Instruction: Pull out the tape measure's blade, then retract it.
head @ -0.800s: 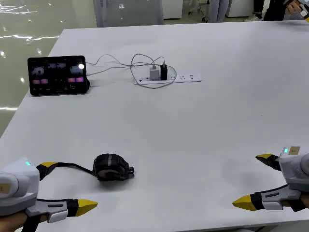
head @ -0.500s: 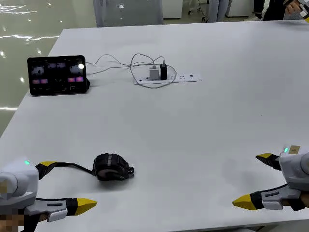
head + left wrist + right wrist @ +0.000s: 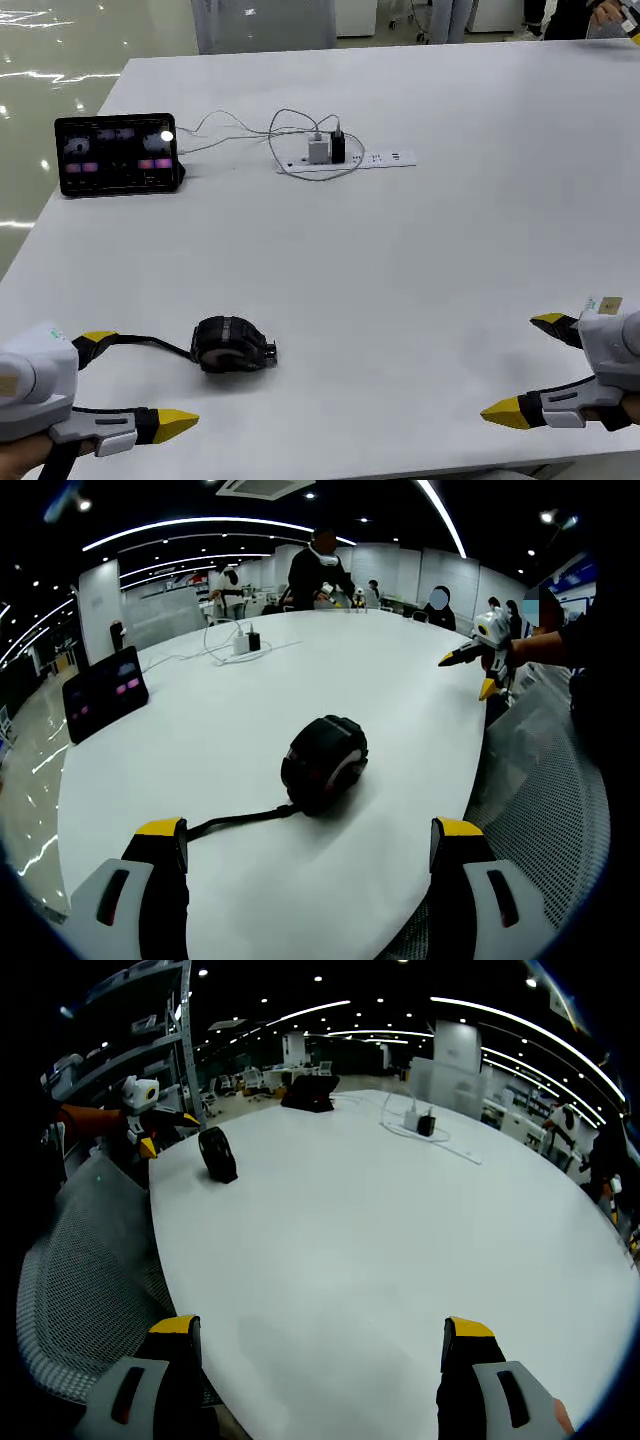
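Tape measure (image 3: pixel 233 345) had not moved across the last second. It lay on its side at the near left of the white table (image 3: pixel 420 250), with no blade showing out of the case. Its black strap (image 3: pixel 150 343) trailed left to the far jaw tip of the left gripper (image 3: pixel 139 380); I could not tell whether the two were touching. That gripper had only drifted slightly left and down, and its jaws stood wide with nothing between them. The right gripper (image 3: pixel 524 366) had stayed at the near right, well apart from the case, with its jaws equally wide and empty. I judged that nothing of the task was done yet, with the case ungripped and the pull not begun.

Farther out, a tablet (image 3: pixel 118 153) with a lit screen stood at the far left. A power strip (image 3: pixel 350 160) with two chargers (image 3: pixel 328 150) and looped white cables (image 3: pixel 250 130) lay near the middle of the far side, well away from the work. Bare tabletop lay between the right gripper and the case, so I reckoned nothing blocked a rightward pull. The loose strap by the left jaw seemed the one thing likely to snag.
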Demonstrator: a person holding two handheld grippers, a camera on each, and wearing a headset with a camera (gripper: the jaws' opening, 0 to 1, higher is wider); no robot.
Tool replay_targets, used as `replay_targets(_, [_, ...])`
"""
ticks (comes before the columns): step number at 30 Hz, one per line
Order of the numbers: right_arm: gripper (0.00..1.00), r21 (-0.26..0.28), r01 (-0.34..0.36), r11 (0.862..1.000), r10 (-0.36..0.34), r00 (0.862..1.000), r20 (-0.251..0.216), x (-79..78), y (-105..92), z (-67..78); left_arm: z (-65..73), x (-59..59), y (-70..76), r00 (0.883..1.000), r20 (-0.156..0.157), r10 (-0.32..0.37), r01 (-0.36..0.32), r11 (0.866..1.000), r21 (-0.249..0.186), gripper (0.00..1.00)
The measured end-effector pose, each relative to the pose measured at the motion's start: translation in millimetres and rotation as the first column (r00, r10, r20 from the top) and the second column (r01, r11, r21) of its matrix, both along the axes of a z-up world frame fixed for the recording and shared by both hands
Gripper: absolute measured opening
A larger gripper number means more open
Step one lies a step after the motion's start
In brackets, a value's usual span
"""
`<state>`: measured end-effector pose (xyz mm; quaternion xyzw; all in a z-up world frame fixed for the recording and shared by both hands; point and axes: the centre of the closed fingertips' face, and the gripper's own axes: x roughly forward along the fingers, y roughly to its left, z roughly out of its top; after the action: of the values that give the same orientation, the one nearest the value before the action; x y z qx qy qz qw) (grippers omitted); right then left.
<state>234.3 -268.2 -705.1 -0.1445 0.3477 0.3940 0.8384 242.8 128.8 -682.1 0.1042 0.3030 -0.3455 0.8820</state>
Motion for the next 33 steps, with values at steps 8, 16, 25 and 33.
replay_targets(8, [0.99,-0.003,-0.054,0.999,0.054,0.998,0.016,6.7,10.1,4.1,0.6,4.6,-2.9,0.998,-0.015,-0.063,0.064,0.997,0.044,0.99])
replay_targets(16, [0.99,-0.004,-0.108,0.994,0.108,0.994,0.036,15.2,24.3,11.8,4.3,9.7,-11.2,0.986,-0.013,-0.168,0.169,0.982,0.090,0.99])
replay_targets(25, [0.99,-0.010,-0.159,0.987,0.160,0.986,0.041,20.5,36.1,16.7,8.5,19.9,-22.3,0.969,-0.029,-0.246,0.247,0.963,0.111,0.99])
replay_targets(33, [0.99,-0.014,-0.189,0.982,0.189,0.981,0.045,27.2,39.3,16.3,4.4,24.1,-31.0,0.941,-0.056,-0.335,0.340,0.928,0.153,0.99])
